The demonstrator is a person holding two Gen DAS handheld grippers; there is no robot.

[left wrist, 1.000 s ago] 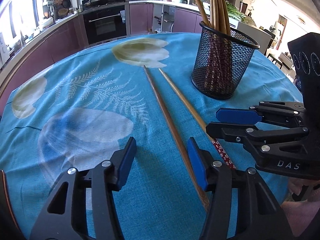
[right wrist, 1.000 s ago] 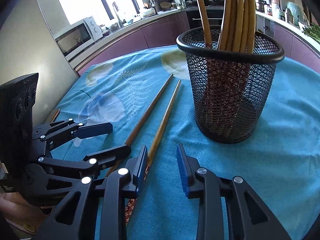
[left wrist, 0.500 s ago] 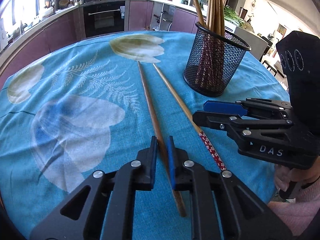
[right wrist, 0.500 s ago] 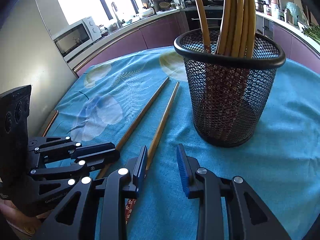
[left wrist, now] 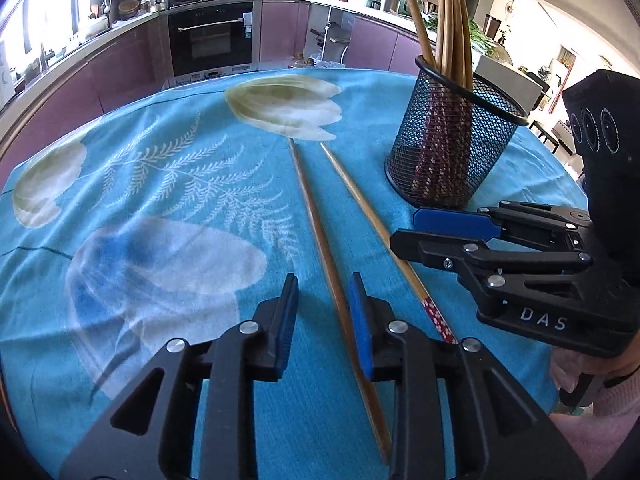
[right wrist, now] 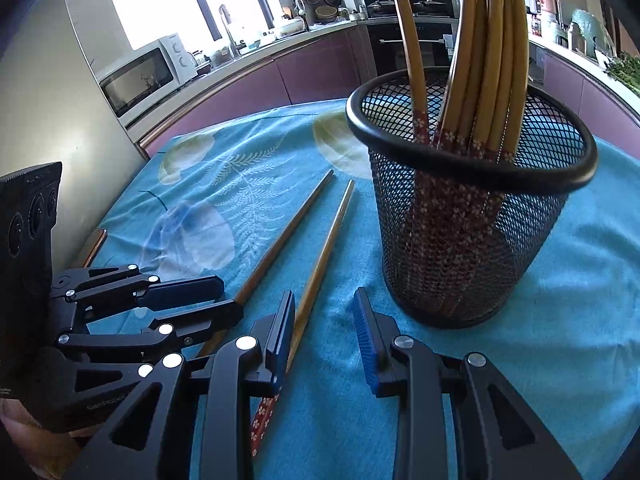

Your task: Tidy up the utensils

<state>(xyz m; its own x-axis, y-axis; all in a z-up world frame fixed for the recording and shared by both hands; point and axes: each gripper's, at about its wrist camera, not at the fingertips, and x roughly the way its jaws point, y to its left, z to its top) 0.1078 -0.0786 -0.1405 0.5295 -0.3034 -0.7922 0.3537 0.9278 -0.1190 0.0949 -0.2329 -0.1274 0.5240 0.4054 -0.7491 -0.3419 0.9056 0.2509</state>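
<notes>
Left wrist view: the left gripper (left wrist: 322, 312) is opening, its jaws straddling the darker chopstick (left wrist: 320, 240) without pinching it — a regrip could roll it. The right gripper (right wrist: 324, 336) hangs spread, empty. Two chopsticks lie on the tablecloth (left wrist: 160, 184); one mesh cup (right wrist: 460, 240) stands beside them.

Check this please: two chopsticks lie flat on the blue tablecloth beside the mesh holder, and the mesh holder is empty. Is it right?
Not quite. The mesh holder is not empty: the right wrist view shows several chopsticks standing in it. The rest is right: two chopsticks lie flat on the blue tablecloth beside it.
</notes>
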